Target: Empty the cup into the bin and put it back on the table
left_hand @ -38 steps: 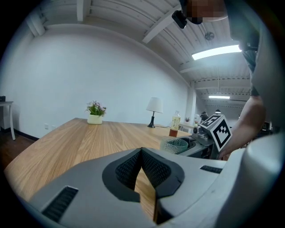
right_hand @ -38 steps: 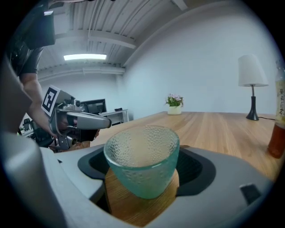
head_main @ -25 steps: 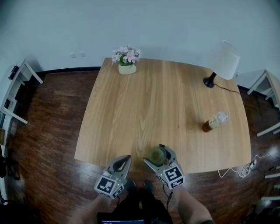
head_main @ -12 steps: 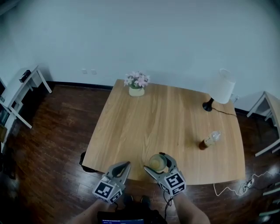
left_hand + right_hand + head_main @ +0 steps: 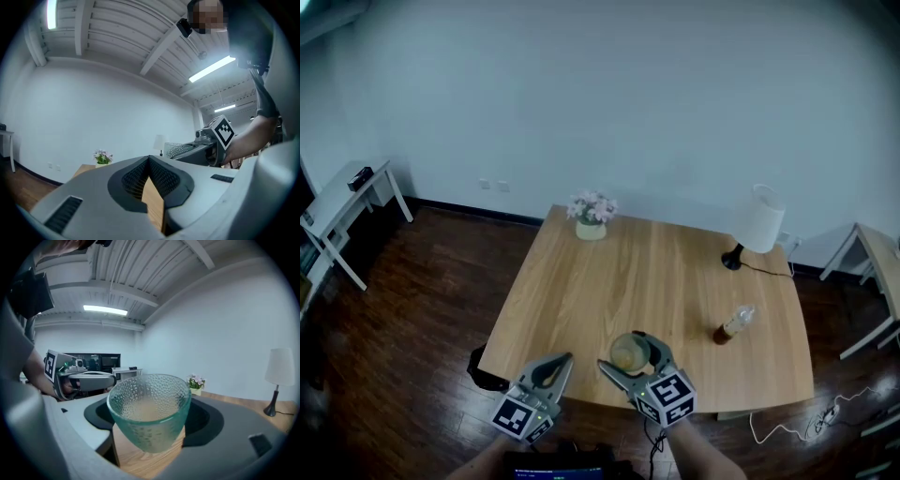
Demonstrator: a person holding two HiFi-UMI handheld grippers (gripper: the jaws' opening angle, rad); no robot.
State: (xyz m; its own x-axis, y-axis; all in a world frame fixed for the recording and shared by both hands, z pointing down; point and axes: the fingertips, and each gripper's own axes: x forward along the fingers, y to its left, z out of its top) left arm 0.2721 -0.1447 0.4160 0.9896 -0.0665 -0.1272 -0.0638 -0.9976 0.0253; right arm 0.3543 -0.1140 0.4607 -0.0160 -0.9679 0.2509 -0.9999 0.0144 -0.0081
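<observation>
R gripper [image 5: 622,349] is held low & fwd of the person, just right of centre. Its jaws point away toward the far wall and are closed on the cup [image 5: 629,353], one jaw each side of it. Cup = clear greenish glass w/ dimpled wall, upright, rim level, mouth up, over the near edge of the wooden surface [image 5: 656,281]. Pale tan shows inside the glass; can't tell if that's contents or wood seen through. In the right gripper view wood shows below the cup base, but can't tell whether the base touches it or hangs clear. R marker cube [image 5: 668,395] sits at the rear of that gripper, facing up, w/ R forearm [image 5: 705,459] running off the bottom of the head view. L gripper [image 5: 565,360] is just beside it on the left, near but apart, approx same height, also aimed fwd, w/ tips at the surface's near edge. Its jaws are together at the tips w/ nothing btwn them; only a sliver of wood shows through the gap lower down. L marker cube [image 5: 517,415] is tilted up toward the camera. Elsewhere on the surface: flower pot [image 5: 591,217] at the far edge, lamp [image 5: 757,225] at the far-right corner, bottle [image 5: 731,325] on its side toward the right, well apart from the cup. Dark object [image 5: 486,367] on the floor [image 5: 412,300] by the surface's near-left corner, partly hidden; can't tell what it is.
</observation>
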